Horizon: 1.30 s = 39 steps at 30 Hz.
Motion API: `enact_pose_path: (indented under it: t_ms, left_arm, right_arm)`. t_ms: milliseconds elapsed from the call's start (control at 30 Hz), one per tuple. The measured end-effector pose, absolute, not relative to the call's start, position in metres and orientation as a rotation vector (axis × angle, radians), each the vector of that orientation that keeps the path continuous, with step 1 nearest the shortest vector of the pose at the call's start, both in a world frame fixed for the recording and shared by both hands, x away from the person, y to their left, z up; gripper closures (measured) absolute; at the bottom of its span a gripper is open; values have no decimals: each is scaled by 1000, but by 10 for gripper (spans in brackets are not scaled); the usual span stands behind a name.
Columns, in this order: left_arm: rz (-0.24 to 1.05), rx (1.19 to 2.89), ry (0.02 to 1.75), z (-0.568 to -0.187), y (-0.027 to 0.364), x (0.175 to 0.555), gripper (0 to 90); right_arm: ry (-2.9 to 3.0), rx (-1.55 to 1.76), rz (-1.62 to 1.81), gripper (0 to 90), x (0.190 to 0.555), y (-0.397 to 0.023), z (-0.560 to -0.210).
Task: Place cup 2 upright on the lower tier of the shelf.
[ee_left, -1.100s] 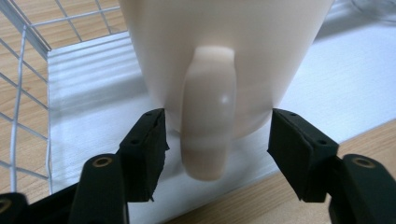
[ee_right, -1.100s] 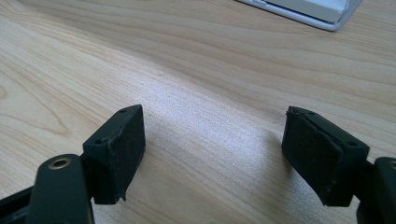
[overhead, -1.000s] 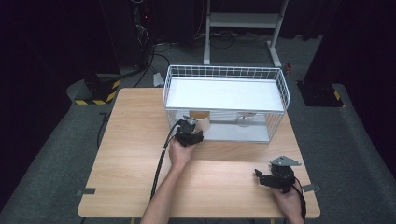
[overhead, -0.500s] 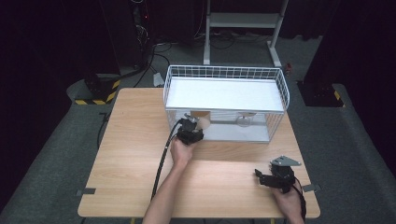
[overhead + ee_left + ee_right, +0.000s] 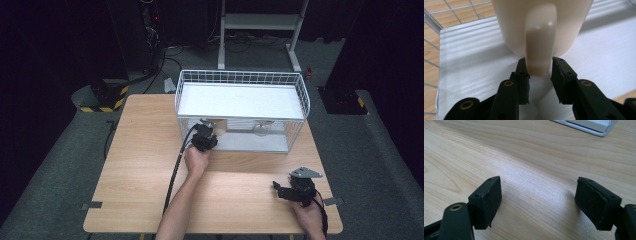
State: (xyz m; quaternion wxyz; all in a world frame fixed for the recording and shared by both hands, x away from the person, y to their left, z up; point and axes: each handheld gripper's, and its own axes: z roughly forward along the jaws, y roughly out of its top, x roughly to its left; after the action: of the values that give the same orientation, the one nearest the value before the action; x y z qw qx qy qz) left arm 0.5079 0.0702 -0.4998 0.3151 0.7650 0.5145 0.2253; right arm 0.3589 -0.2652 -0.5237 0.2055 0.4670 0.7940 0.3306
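Note:
A cream mug [image 5: 541,22] stands on the white lower floor of the wire rack [image 5: 295,90], at its front left [image 5: 218,127]. The mug's handle [image 5: 540,42] points at me and sits between the jaws of my left gripper [image 5: 539,72]. Those jaws have just been closing, and the pads [image 5: 524,75] now press on the handle's lower end. In the high view my left gripper [image 5: 204,136] reaches into the rack's open front. My right gripper [image 5: 279,190] rests on the table near the front right, and its jaws [image 5: 537,202] stand wide open over bare wood.
The rack's white upper shelf [image 5: 240,100] covers the lower floor. A clear glass [image 5: 261,129] stands under that shelf, right of the mug. The rack's white base edge [image 5: 594,127] lies beyond the right gripper. A black cable [image 5: 175,170] trails from the left gripper along the forearm.
The left hand has edged slightly toward the rack. The right gripper has not moved.

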Motion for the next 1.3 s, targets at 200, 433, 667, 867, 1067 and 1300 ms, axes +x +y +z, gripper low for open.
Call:
enact_pose_path:
  t_ms: [200,433,667,867,1067,1300]
  left_arm:
    - [597,2007,1378,-500,70,509,664]
    - [609,1991,1389,-495,74,505,449]
    - [583,2001,1362,-489,76,499,357]
    - [566,1975,1332,-486,79,492,349]
    - [567,1964,1325,-483,80,485,336]
    - [536,1964,1288,-482,82,477,304]
  right_arm:
    - [2213,1303,921,216,359,-265,-524]
    - [2213,1303,921,216,359,-265,-524]
    - [2213,1302,922,215,359,-265,-524]
    - [2213,1302,921,215,359,-265,-524]
    - [2213,1302,922,216,359,-265,-524]
    - [2213,1303,921,215,359,-265,-524]
